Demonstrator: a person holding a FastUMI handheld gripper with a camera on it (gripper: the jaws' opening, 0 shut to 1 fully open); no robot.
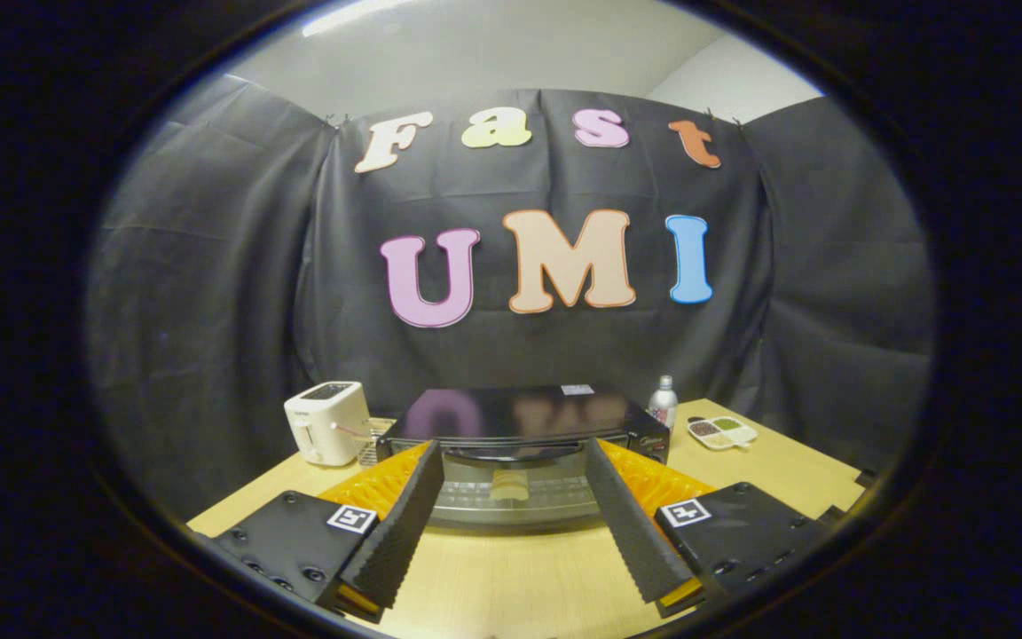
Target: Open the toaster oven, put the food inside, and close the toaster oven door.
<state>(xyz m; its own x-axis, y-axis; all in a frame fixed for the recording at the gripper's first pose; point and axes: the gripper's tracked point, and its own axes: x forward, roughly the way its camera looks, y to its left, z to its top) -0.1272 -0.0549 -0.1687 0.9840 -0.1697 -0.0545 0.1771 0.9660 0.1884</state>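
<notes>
A black toaster oven (pixel 511 413) stands on the wooden table (pixel 520 577), just ahead of my fingers. Its glass door (pixel 475 497) looks closed, with the dark handle along its top edge. Through the glass I see the wire rack and a pale piece of food (pixel 511 484) lying on it. My gripper (pixel 513 446) is open, its two fingers spread wide to either side of the door, and nothing is held between them. The fingertips (pixel 427 457) sit close to the oven's front; I cannot tell whether they touch it.
A white pop-up toaster (pixel 326 422) stands left of the oven. To the oven's right are a silver bottle (pixel 664 401) and a white divided dish (pixel 721 432) with small portions. Black cloth walls close off the back and sides. Bare tabletop lies between my fingers.
</notes>
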